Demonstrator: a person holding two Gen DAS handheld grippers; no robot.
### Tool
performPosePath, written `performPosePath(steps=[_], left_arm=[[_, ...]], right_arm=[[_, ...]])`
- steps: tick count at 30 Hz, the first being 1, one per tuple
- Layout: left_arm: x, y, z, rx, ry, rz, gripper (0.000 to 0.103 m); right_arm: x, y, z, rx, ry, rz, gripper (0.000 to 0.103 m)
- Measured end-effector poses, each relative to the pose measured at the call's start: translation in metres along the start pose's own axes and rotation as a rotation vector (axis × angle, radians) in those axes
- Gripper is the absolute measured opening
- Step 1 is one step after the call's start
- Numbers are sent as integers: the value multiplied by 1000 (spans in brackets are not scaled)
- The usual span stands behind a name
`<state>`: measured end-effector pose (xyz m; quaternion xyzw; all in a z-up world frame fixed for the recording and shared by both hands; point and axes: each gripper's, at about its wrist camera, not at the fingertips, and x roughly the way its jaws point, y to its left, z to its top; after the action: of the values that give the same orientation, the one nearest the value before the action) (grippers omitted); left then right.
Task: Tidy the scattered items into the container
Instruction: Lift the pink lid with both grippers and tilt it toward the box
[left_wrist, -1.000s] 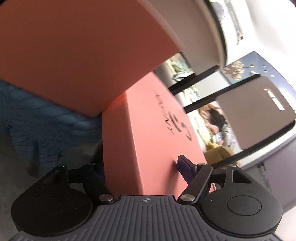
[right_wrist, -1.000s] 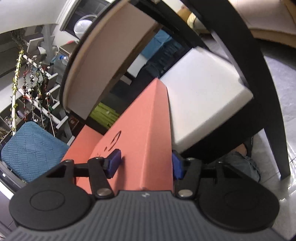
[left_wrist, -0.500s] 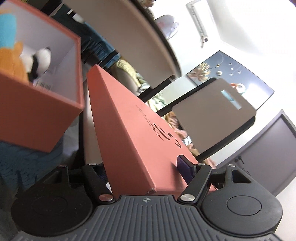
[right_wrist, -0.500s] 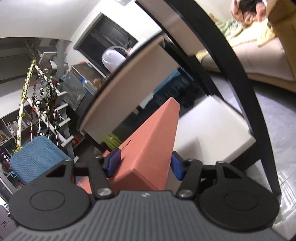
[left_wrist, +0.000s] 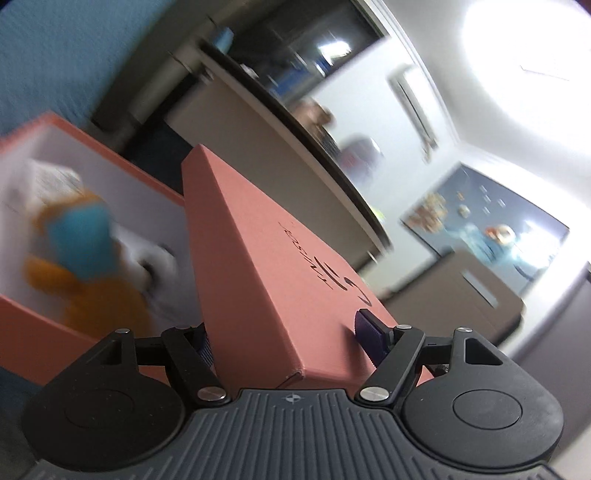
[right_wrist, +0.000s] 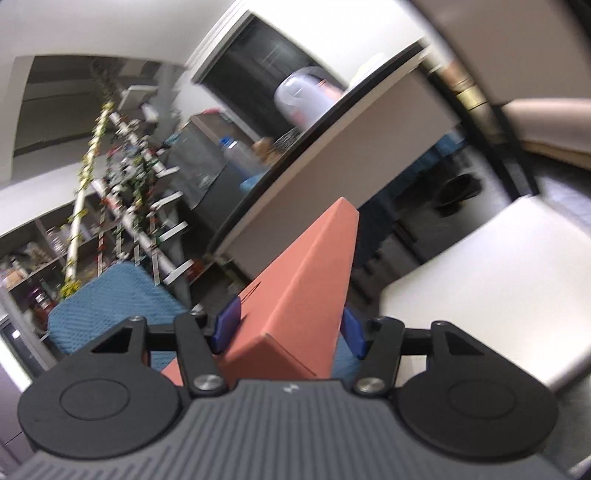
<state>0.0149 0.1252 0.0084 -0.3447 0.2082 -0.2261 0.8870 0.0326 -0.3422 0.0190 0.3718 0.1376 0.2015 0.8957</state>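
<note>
Since half a second ago, both cameras have swung upward and the open salmon box has dropped lower and to the left in the left wrist view, now showing more of its white inside. Motion blur smears that side, yet an orange and blue plush toy and something white beside it can be made out lying in the box. The salmon lid is carried tilted, one long edge up, just right of the box opening. The left gripper grasps the lid at its near end, its dark blue fingers pressed against the printed top face and the underside. In the right wrist view the right gripper is clamped on the lid too, blue fingers pinching both faces at a corner. Beyond it lie a blue cushion, the dark-edged rim of a round table and a white chair seat.
</note>
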Motion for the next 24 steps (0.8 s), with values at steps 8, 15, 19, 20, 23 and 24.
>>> performPosePath(steps=[8, 15, 19, 20, 23, 24], left_arm=[[-45, 60, 21, -45, -115, 185, 78], [-46, 80, 20, -34, -97, 220, 79], [-43, 95, 20, -17, -106, 243, 81], [-43, 95, 20, 4, -113, 249, 82], [-43, 99, 23, 58, -115, 298, 87], [-43, 96, 25, 90, -125, 346, 94]], right_arm=[[119, 21, -53, -8, 102, 129, 59], [148, 15, -91, 14, 113, 126, 60], [155, 4, -105, 42, 121, 132, 60], [156, 2, -107, 43, 125, 133, 60], [159, -2, -111, 50, 132, 135, 61], [159, -4, -112, 50, 128, 130, 62]])
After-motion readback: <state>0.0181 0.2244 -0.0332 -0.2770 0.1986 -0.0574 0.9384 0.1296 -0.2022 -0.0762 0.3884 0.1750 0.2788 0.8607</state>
